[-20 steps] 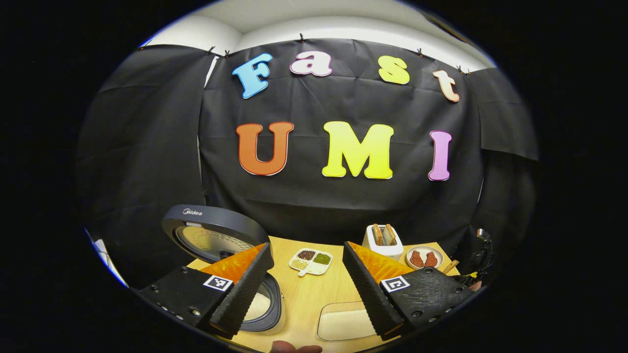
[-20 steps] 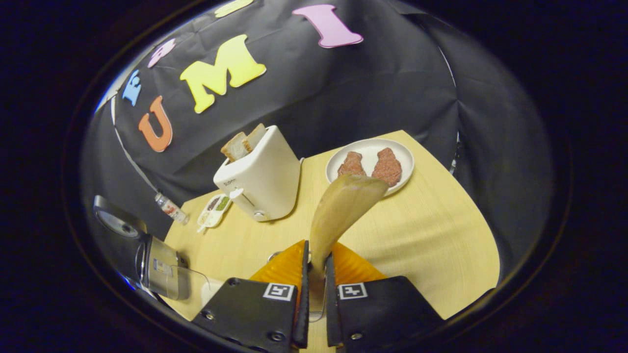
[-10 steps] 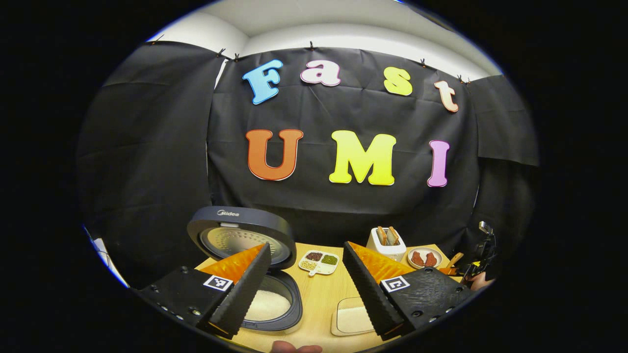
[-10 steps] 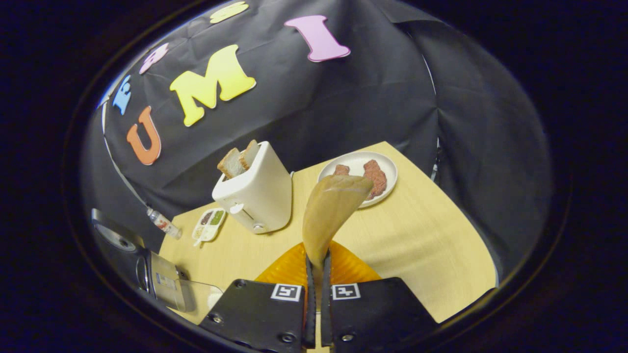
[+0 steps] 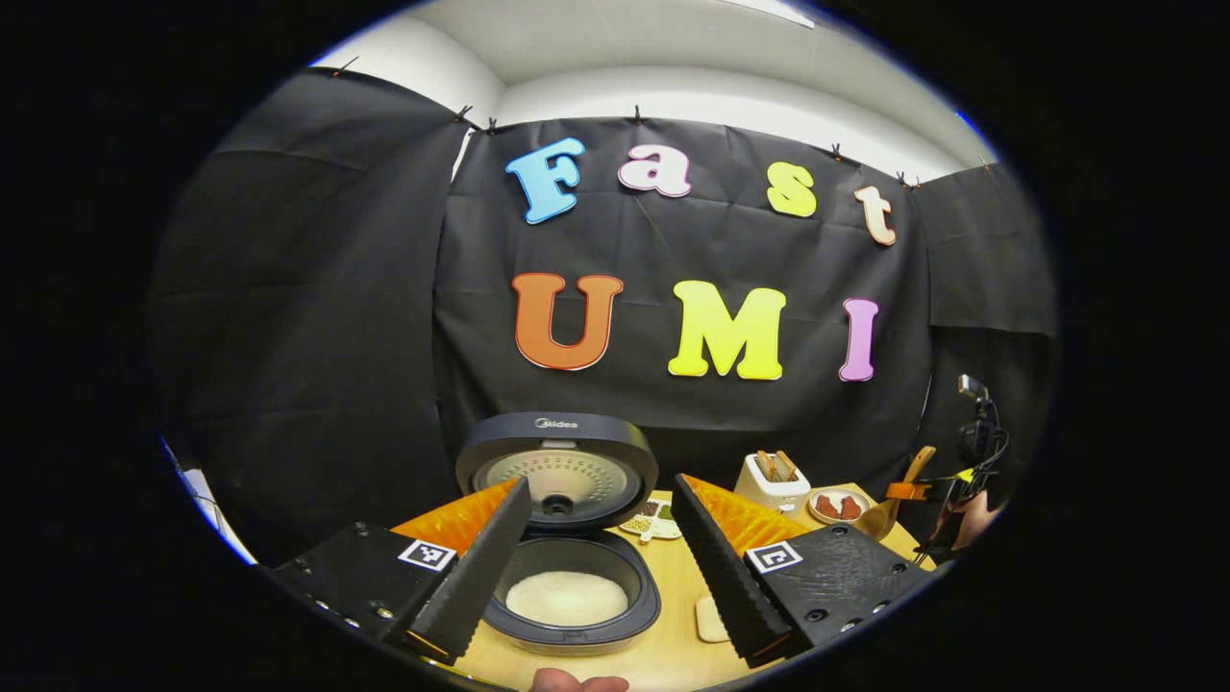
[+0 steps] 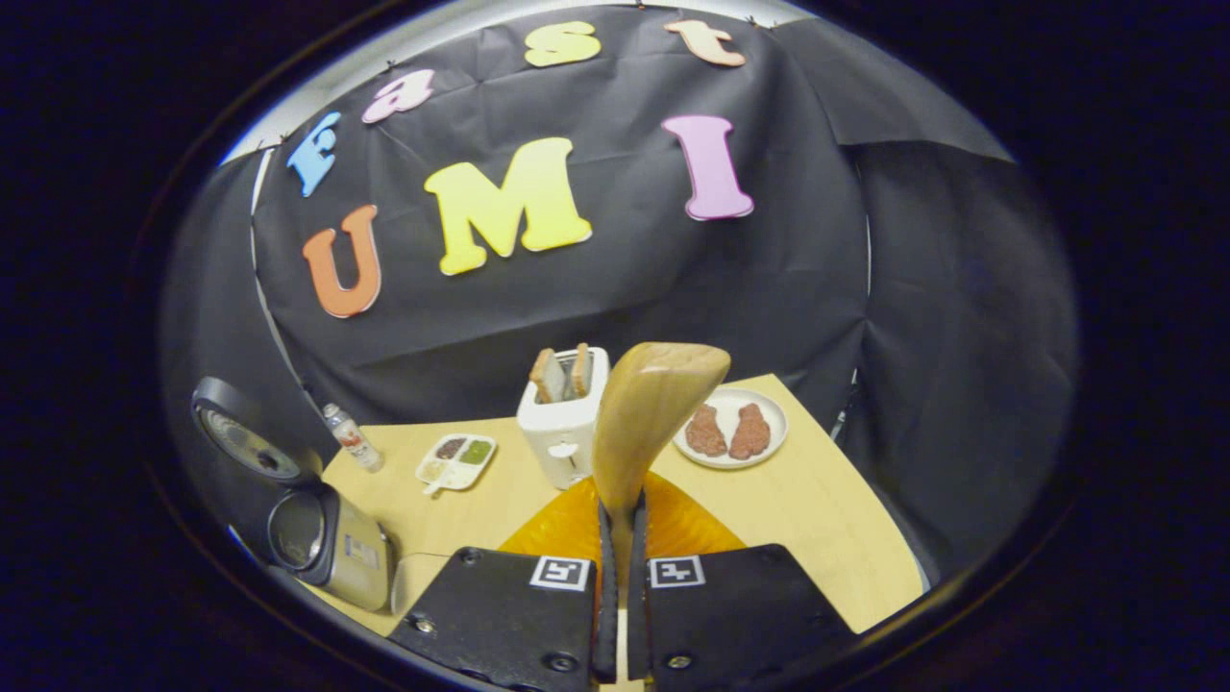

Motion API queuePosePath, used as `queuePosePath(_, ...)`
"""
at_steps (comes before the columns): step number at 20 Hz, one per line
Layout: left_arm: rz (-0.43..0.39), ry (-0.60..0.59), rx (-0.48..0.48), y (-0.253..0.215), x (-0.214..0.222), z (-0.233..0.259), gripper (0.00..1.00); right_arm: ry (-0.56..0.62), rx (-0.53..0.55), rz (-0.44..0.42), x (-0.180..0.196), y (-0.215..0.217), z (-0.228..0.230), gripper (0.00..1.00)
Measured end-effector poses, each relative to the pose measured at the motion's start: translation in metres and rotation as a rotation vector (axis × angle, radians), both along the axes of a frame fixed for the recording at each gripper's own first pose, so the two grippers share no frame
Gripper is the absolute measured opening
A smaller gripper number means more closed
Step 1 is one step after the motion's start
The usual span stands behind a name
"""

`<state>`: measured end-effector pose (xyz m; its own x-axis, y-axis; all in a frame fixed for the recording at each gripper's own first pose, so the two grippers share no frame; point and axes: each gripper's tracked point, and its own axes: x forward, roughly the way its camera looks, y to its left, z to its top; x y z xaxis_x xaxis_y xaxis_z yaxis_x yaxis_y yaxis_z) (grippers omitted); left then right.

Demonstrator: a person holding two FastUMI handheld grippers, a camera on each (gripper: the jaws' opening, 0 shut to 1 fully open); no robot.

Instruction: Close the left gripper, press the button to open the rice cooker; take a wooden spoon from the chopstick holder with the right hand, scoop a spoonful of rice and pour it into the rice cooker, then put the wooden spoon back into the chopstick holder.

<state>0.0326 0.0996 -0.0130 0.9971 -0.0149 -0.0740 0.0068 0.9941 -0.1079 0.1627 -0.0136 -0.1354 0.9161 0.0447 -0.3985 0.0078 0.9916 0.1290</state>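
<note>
In the left gripper view the rice cooker (image 5: 567, 601) stands open, its lid (image 5: 557, 466) upright and white rice in the pot. My left gripper (image 5: 596, 567) hangs open in front of it, a finger on each side of the pot, holding nothing. My right gripper (image 6: 620, 538) is shut on the handle of the wooden spoon (image 6: 649, 413), whose bowl points up and away above the table. From the left gripper view the same spoon (image 5: 876, 521) and right gripper (image 5: 908, 491) show at the far right. The open cooker (image 6: 327, 538) sits at the left in the right gripper view.
On the wooden table (image 6: 817, 519) stand a white toaster (image 6: 567, 413) with bread slices, a plate (image 6: 730, 428) with two pieces of meat, a divided dish (image 6: 456, 461) of grains and a small bottle (image 6: 351, 437). A white container (image 6: 413, 577) lies beside the cooker.
The left gripper has drawn back and swung left, so the open cooker now sits between its fingers. The right gripper has risen and levelled with the spoon still held.
</note>
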Motion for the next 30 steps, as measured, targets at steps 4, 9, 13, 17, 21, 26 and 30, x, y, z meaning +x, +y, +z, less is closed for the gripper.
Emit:
queuePosePath(4, -0.008, 0.01, -0.033, 0.026, -0.018, -0.009, 0.95, 0.001, -0.014, 0.057, -0.022, 0.065, -0.007, 0.1)
queuePosePath(9, -0.025, 0.025, -0.014, 0.045, -0.041, -0.014, 0.95, 0.061, -0.146, 0.113, -0.024, 0.107, -0.081, 0.09)
queuePosePath(13, -0.007, 0.03, 0.002, 0.058, -0.053, -0.012, 0.95, 0.06, -0.327, 0.135, -0.017, 0.113, -0.124, 0.09)
queuePosePath(17, 0.012, 0.041, 0.004, 0.066, -0.062, -0.012, 0.95, 0.048, -0.448, 0.155, -0.014, 0.119, -0.147, 0.09)
queuePosePath(21, 0.046, 0.055, -0.007, 0.075, -0.067, -0.014, 0.95, 0.11, -0.36, 0.185, -0.028, 0.143, -0.172, 0.1)
queuePosePath(26, 0.08, 0.077, -0.025, 0.079, -0.071, -0.017, 0.95, 0.176, -0.168, 0.275, -0.049, 0.196, -0.185, 0.1)
queuePosePath(30, 0.082, 0.09, -0.03, 0.073, -0.073, -0.015, 0.95, 0.245, 0.037, 0.287, -0.05, 0.211, -0.188, 0.1)
